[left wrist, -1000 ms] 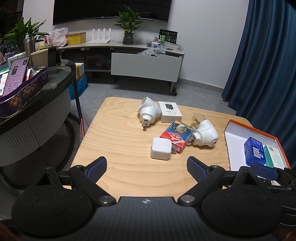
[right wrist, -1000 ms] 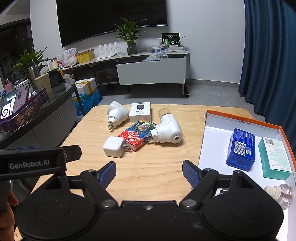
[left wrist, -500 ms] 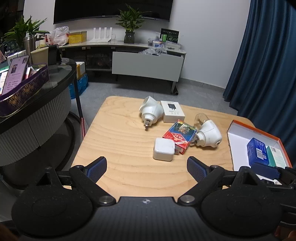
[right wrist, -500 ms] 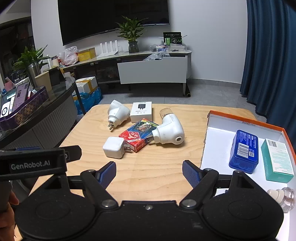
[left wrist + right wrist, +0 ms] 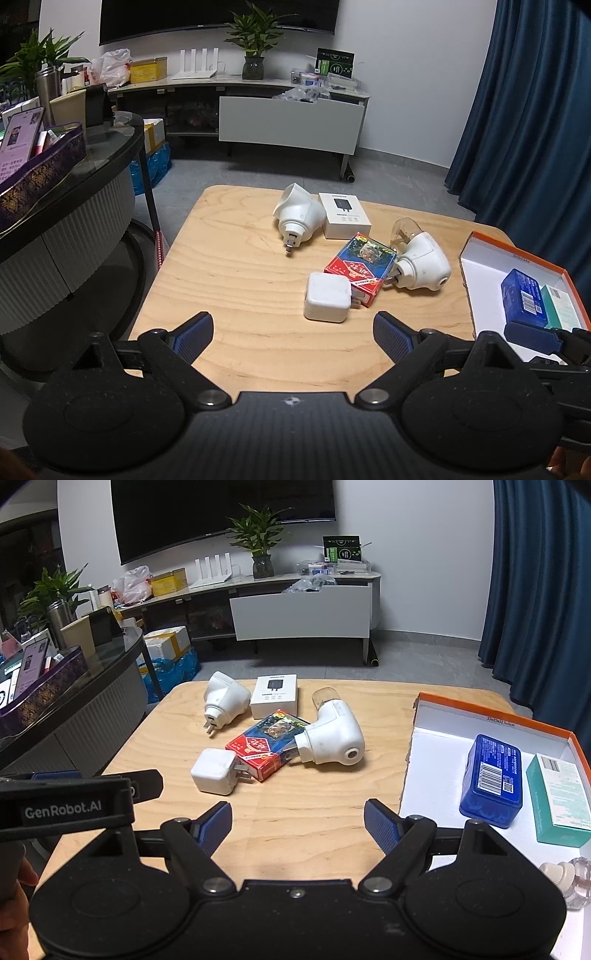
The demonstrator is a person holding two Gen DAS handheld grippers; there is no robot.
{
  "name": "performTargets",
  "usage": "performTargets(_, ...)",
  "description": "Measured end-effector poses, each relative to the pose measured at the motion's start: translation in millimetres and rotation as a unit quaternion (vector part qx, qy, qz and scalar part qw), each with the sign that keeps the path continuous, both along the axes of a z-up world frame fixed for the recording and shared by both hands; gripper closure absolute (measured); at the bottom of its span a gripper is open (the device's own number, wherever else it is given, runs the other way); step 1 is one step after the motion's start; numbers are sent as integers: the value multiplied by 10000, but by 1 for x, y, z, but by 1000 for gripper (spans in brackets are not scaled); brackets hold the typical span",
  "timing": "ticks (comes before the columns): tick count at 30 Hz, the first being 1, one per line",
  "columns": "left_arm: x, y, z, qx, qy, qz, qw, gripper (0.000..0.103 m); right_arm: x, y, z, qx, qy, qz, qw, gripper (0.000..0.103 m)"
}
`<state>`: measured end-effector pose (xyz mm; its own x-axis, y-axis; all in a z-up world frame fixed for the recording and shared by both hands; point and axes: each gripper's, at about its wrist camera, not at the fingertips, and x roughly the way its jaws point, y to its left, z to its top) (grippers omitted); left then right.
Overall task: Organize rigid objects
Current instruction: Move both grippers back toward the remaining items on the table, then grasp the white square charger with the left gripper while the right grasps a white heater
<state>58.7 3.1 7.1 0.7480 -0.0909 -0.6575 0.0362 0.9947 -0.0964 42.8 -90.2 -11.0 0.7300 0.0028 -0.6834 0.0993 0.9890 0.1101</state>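
Observation:
On the wooden table (image 5: 229,280) lie a white square charger (image 5: 327,301) (image 5: 214,771), a red card box (image 5: 360,273) (image 5: 267,749), a white plug-in device with a clear bottle (image 5: 421,264) (image 5: 330,736), a second white plug-in device (image 5: 297,216) (image 5: 223,698) and a small white box (image 5: 345,215) (image 5: 274,696). An orange-rimmed open box (image 5: 436,738) (image 5: 480,291) at the right holds a blue tin (image 5: 491,781) and a teal carton (image 5: 559,799). My left gripper (image 5: 293,330) and right gripper (image 5: 297,825) both stand open near the table's front edge, nothing between their fingers.
A clear bottle with a white cap (image 5: 565,877) lies in the orange-rimmed box's near corner. A dark round counter (image 5: 66,184) with a purple tray stands left of the table. A TV stand (image 5: 288,110) lines the back wall, blue curtains (image 5: 528,110) hang right. A hand (image 5: 14,904) shows at the lower left.
Both views have drifted slightly, so the table's objects sit a little further off. Both grippers stay open and nothing on the table has moved.

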Motion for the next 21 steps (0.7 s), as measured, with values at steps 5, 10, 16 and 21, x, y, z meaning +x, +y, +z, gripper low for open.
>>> performTargets(5,7,-1,-5,26,40,-25,10000,7,4,-5,-6,23,39,-38,10000,10)
performTargets(10,15,-3,-9,24,104,-34,9999,7,10,-9,-11,57,69,-72,9999,9)
performTargets(16,23,-7,-14,17,147,-70,9999,7,16,-14,-16,44,115,-102,9999,10)
performTargets(21,30,-11,-19,33,187,-109,9998,7,20,-18,-20,63,140,-123,9998,10)
